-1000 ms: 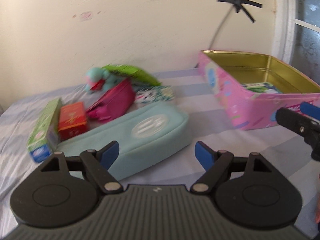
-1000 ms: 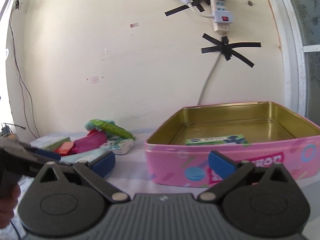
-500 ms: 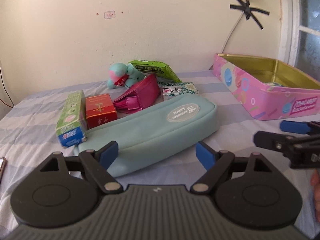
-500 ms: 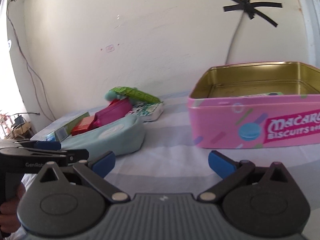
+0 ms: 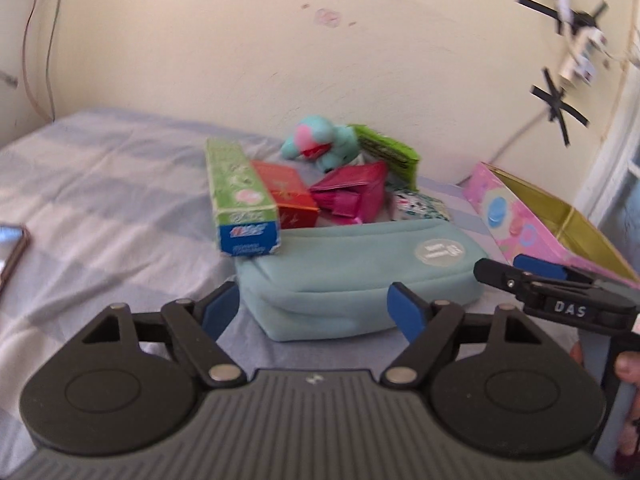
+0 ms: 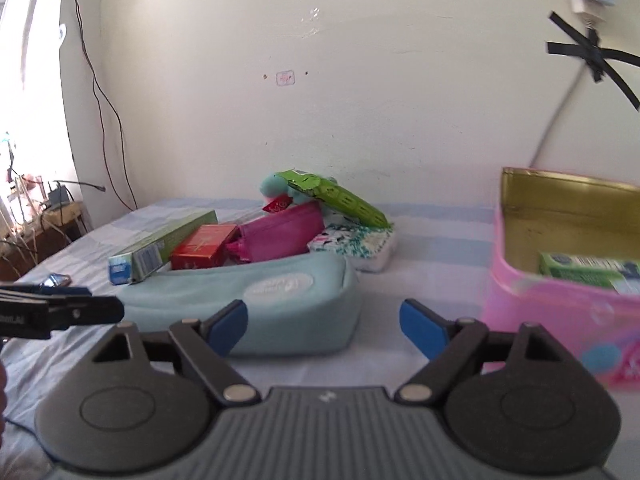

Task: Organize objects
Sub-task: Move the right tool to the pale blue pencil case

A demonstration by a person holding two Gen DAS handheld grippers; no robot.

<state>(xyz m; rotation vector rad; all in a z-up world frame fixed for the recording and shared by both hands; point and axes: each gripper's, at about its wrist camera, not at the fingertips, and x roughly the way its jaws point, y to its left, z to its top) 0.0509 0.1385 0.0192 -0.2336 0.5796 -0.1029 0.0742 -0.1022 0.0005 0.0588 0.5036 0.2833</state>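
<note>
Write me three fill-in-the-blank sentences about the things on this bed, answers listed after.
1. The soft pouch lying nearest both tongs is light ____ in colour.
2. The pink tin already holds a ____ box.
3. The red box lies between the magenta pouch and the long ____ carton.

Answers: blue; green; green

We see a soft, matt light-blue fabric pouch [image 5: 360, 280] on a striped cotton-like bedsheet [image 5: 100, 208]. The pink tin box [image 6: 560, 312] has a glossy painted outside and a shiny golden metal inside. A green cardboard carton [image 5: 240, 200] looks smooth; the turquoise plush toy [image 5: 320, 146] is fuzzy.
</note>
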